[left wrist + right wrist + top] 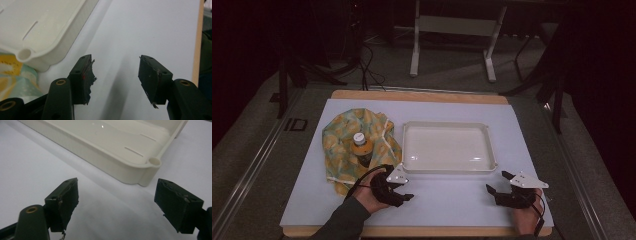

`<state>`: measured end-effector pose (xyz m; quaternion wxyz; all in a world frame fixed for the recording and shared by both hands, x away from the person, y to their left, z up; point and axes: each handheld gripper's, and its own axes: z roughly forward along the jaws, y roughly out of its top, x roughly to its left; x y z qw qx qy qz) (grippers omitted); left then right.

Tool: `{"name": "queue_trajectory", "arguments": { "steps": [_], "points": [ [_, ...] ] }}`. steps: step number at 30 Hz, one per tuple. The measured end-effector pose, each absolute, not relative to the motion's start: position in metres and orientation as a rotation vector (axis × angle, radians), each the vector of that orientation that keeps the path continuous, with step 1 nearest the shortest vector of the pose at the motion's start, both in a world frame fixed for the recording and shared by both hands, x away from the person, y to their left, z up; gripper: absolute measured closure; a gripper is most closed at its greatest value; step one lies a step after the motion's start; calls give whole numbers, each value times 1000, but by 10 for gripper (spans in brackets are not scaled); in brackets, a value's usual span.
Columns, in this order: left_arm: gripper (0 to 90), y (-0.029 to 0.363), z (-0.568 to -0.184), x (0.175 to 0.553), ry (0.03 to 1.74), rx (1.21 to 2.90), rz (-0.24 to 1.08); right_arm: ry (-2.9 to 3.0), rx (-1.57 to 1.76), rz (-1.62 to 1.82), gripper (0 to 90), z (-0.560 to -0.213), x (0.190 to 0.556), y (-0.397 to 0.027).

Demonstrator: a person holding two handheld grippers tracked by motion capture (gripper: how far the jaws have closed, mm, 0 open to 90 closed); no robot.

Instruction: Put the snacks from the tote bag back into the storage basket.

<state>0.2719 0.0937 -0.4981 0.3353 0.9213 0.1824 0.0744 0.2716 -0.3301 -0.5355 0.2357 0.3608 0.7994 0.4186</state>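
A white rectangular tray sits in the middle of the white board. Left of the tray, a yellow and teal patterned cloth lies bunched, and a small amber bottle with a white cap stands on it. My left gripper rests on the board by the tray's near left corner, open and holding nothing. In the left gripper view its jaws frame bare board, with the tray's corner and the cloth at the left. My right gripper is open near the tray's near right corner, its jaws apart over the board.
The board lies on a wooden table whose edge runs along the front. Beyond the table stand the white legs of a frame and black cables on the grey floor.
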Motion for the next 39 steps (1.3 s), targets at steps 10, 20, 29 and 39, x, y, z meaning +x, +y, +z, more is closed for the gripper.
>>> {"name": "queue_trajectory", "arguments": {
  "steps": [10, 20, 29, 39],
  "points": [
    [457, 90, -464, 280, 361, 2470, 205, 2173, 998, 1179, 191, -535, 271, -333],
    [457, 86, -452, 284, 317, 2557, 216, 2165, 1006, 1189, 192, -535, 271, -334],
    [451, 84, -442, 290, 280, 2609, 265, 2186, 986, 1166, 209, -535, 271, -331],
    [443, 87, -424, 303, 289, 2641, 292, 2189, 968, 1165, 204, -535, 269, -330]
  ]
}}
